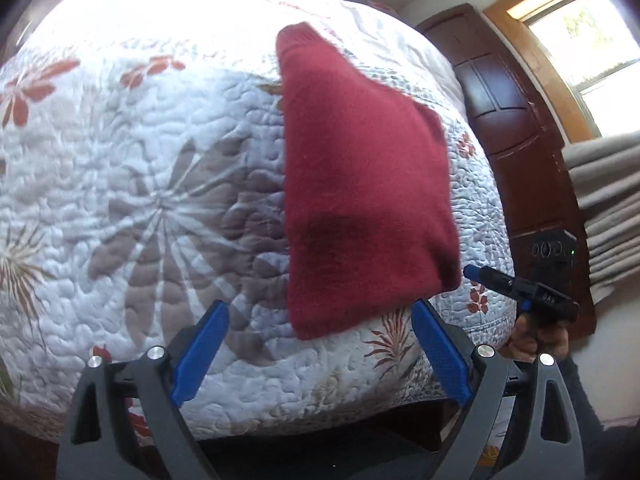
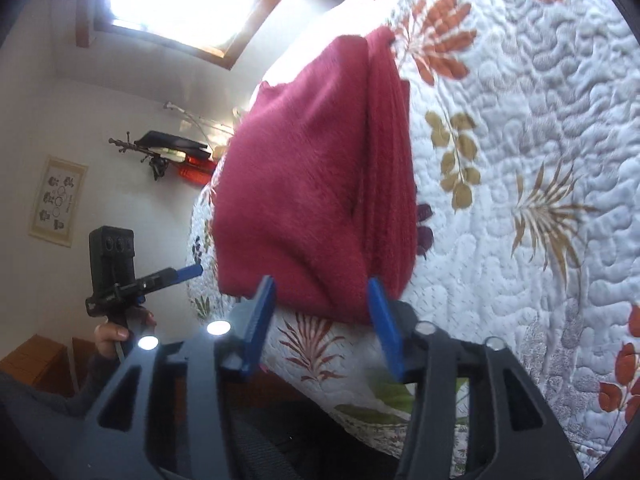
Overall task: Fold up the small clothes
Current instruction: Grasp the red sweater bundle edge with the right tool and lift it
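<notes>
A dark red knit garment [image 1: 360, 184] lies folded into a compact, roughly rectangular shape on the white floral quilt [image 1: 160, 160], close to the bed's near edge. My left gripper [image 1: 319, 306] hovers open just short of the garment's near corner, nothing between its blue pads [image 1: 204, 344]. In the left wrist view, my right gripper [image 1: 480, 274] is side-on beside the garment's right corner, held by a hand [image 1: 536, 340]. The right wrist view shows the garment [image 2: 304, 184] with a ribbed folded layer on its right side. My right gripper [image 2: 320, 282] stands open at its near edge. The left gripper [image 2: 188, 270] shows at the left.
The quilt [image 2: 520, 160] spreads wide beyond the garment. A dark wooden door [image 1: 516, 128], a bright window [image 1: 592, 52] and grey curtains [image 1: 608, 208] stand past the bed's right side. A wall rack with items [image 2: 172, 152] and a picture [image 2: 58, 200] hang on the other wall.
</notes>
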Motion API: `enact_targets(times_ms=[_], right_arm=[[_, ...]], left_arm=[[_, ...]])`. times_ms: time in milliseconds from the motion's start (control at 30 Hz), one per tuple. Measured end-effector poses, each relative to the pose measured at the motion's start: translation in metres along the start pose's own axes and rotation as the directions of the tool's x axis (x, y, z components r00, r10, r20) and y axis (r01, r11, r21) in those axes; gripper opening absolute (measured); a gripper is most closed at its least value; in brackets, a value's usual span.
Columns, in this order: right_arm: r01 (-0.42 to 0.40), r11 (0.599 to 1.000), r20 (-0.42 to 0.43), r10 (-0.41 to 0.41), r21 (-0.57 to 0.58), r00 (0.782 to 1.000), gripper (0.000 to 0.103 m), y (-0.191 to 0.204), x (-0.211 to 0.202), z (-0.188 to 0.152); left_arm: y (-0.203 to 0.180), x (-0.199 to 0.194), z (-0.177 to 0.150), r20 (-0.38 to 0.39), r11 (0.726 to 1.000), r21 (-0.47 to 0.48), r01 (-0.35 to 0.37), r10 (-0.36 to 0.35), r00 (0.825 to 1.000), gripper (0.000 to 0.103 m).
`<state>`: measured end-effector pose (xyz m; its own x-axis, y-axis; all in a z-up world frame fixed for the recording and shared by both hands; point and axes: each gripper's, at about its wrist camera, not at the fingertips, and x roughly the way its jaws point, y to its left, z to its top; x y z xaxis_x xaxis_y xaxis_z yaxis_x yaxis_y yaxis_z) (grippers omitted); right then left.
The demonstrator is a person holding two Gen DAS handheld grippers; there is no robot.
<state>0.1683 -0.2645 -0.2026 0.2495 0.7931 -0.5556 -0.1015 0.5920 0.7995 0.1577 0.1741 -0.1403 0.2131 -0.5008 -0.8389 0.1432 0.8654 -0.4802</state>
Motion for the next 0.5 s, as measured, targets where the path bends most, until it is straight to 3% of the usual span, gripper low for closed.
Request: enact_targets(times_ms=[33,233,500], right_arm=[[0.012,1.000,0.012,-0.012,-0.001,1.000,0.067,0.004,-0.005,0.002],[0.106,0.994,0.045,-0.106,0.010,0.993,0.078,0.018,-0.001,0.030],[0.198,0.980,0.051,-0.199,0.016,0.979,0.083,0.037,0.028,0.068]], left_arm=[[-0.008,-0.002,0.003,0.004,1.000,0.026,-0.008,0.008,1.000,0.097],[-0.046,-0.011,0.017,0.029,0.979,0.189,-0.074,0.070,0.997,0.099],[-0.032,-0.003,0.029,0.003,0.964,0.234,-0.128,0.131,0.991,0.099]])
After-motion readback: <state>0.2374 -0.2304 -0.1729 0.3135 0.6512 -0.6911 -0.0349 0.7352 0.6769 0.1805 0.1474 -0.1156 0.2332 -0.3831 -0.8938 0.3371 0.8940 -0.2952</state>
